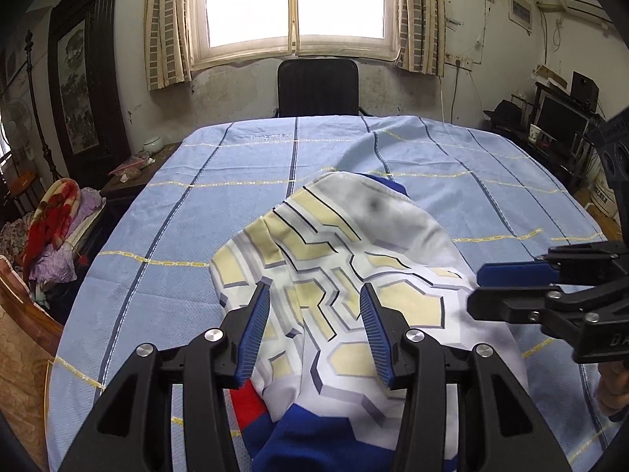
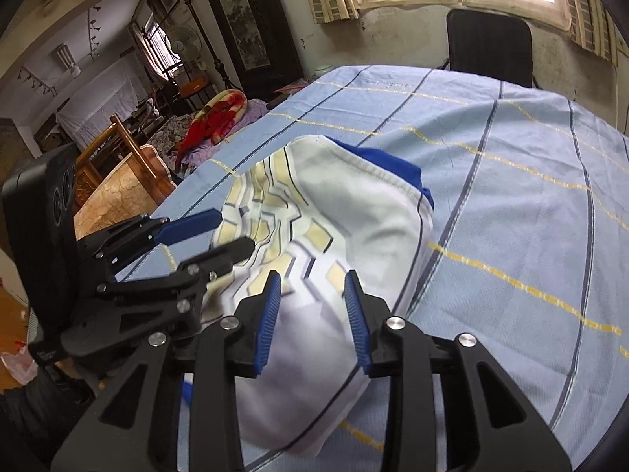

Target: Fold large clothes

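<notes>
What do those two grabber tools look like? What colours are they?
Both are the same. The left gripper and the right gripper have black plastic frames shaped like forked arms, joined with shiny silver round bolts. Each finger ends in a bright blue pad with fine ridges. Seen from the side, the body bears pale letters, too cut off to read. No cables or sleeves are visible.

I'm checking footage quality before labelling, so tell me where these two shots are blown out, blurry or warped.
Left wrist view: the window is blown out to pure white, the fisheye bends the blue striped tablecloth, and the white patterned garment is sharp. Right wrist view: the same garment smears with blur near the right claw, and the left claw looks soft.
</notes>
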`<state>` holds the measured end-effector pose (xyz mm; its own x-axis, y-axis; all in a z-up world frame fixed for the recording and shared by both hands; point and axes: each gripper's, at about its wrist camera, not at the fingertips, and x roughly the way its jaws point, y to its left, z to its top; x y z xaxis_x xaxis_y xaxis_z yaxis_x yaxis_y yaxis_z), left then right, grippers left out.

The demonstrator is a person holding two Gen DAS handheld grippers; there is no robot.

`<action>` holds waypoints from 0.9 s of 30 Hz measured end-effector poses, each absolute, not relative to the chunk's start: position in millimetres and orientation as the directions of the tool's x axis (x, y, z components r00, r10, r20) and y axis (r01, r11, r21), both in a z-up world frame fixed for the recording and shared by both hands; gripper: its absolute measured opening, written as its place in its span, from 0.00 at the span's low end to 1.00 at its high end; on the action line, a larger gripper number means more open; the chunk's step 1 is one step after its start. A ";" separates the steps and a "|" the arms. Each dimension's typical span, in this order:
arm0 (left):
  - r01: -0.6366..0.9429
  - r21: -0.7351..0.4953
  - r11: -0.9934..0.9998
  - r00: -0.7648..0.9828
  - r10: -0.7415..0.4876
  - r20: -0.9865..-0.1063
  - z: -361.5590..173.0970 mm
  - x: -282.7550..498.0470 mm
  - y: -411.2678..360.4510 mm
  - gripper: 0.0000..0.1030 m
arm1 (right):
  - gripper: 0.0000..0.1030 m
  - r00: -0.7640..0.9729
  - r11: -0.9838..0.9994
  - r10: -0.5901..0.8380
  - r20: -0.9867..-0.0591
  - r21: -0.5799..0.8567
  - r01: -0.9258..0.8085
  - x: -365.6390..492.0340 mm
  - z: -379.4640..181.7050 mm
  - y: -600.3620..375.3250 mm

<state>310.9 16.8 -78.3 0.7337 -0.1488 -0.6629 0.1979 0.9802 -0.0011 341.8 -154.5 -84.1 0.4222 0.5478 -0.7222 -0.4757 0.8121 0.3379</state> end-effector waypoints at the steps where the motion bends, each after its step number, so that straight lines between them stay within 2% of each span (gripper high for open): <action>1: 0.202 -0.003 0.979 0.734 -0.154 -0.662 -77.0 307.9 17.3 0.48 | 0.34 0.417 0.810 0.556 -0.718 0.357 -0.465 337.1 -82.9 -158.7; 4: 0.232 -0.002 0.973 0.724 -0.174 -0.668 -76.4 296.4 18.9 0.55 | 0.35 0.416 0.802 0.570 -0.709 0.368 -0.471 322.8 -76.9 -161.3; 9: 0.261 -0.003 0.965 0.670 -0.183 -0.719 -97.4 295.5 18.6 0.56 | 0.35 0.369 0.782 0.574 -0.731 0.356 -0.512 303.0 -80.0 -146.2; 15: 0.270 -0.009 0.963 0.652 -0.190 -0.734 -108.2 299.9 14.4 0.57 | 0.35 0.363 0.799 0.520 -0.774 0.290 -0.527 298.9 -102.1 -138.4; 18: 0.270 0.002 0.963 0.656 -0.183 -0.732 -107.5 299.8 13.5 0.57 | 0.35 0.361 0.795 0.533 -0.765 0.306 -0.524 300.2 -109.3 -141.8; 20: 0.263 -0.025 0.964 0.648 -0.196 -0.736 -106.3 302.2 19.0 0.62 | 0.35 0.353 0.791 0.542 -0.762 0.323 -0.519 301.6 -110.0 -143.9; 21: 0.253 -0.033 0.967 0.648 -0.195 -0.736 -105.1 302.9 22.6 0.71 | 0.35 0.350 0.790 0.544 -0.762 0.325 -0.520 301.4 -109.3 -144.5; 22: 0.242 -0.053 0.969 0.647 -0.202 -0.735 -103.2 303.8 28.6 0.74 | 0.35 0.349 0.788 0.548 -0.760 0.331 -0.519 300.3 -108.5 -145.5; 25: 0.202 -0.197 0.959 0.643 -0.282 -0.712 -93.1 309.7 59.9 0.74 | 0.36 0.338 0.775 0.579 -0.742 0.373 -0.509 302.9 -103.3 -153.5; 27: 0.165 -0.321 0.933 0.636 -0.349 -0.688 -89.3 316.2 87.5 0.75 | 0.46 0.345 0.770 0.604 -0.718 0.414 -0.486 306.4 -96.5 -165.2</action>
